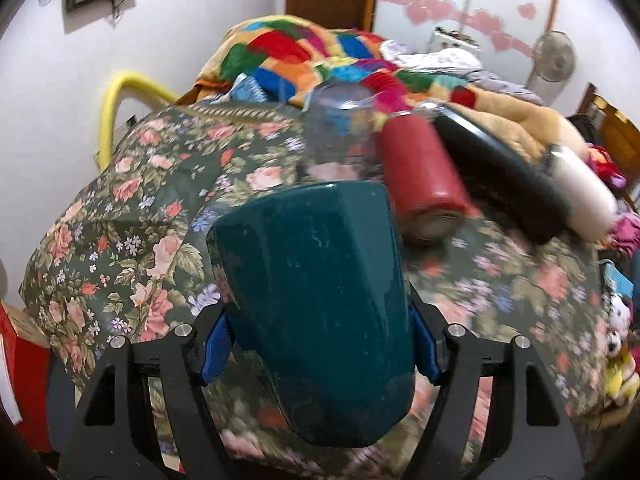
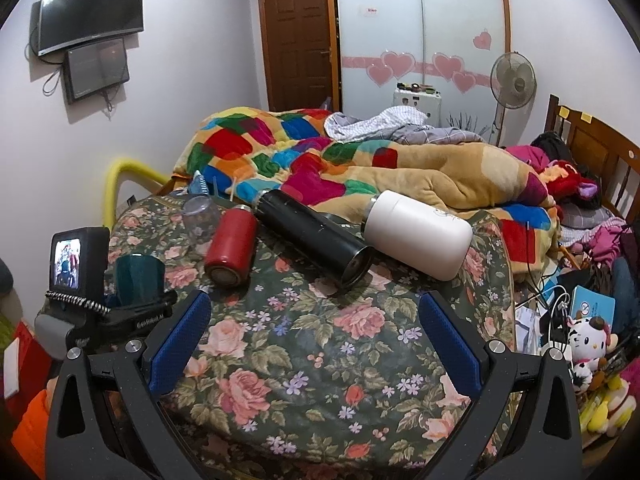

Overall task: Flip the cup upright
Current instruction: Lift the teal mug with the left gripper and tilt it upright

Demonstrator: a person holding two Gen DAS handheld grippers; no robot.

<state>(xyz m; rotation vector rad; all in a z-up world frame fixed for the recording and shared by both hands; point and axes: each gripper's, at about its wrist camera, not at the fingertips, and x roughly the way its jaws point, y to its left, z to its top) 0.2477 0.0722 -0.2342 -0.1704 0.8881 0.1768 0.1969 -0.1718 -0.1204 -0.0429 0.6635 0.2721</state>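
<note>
Left claw [image 1: 320,344] clamped on the teal cup [image 1: 316,300]; clear glass [image 1: 340,136] just beyond it. Right claw [image 2: 316,336] spread wide above the floral table [image 2: 320,360].

Left claw [image 1: 320,344] — blue-padded fingers [image 1: 218,354] clamped on either side of the green cup [image 1: 320,300], held aloft. Right claw [image 2: 314,340] — fingers spread wide, nothing between them, hovering level above the bed.

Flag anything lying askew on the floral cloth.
Three flasks lie on their sides: red flask, black flask, white flask. The clear glass stands upside down behind them.
</note>
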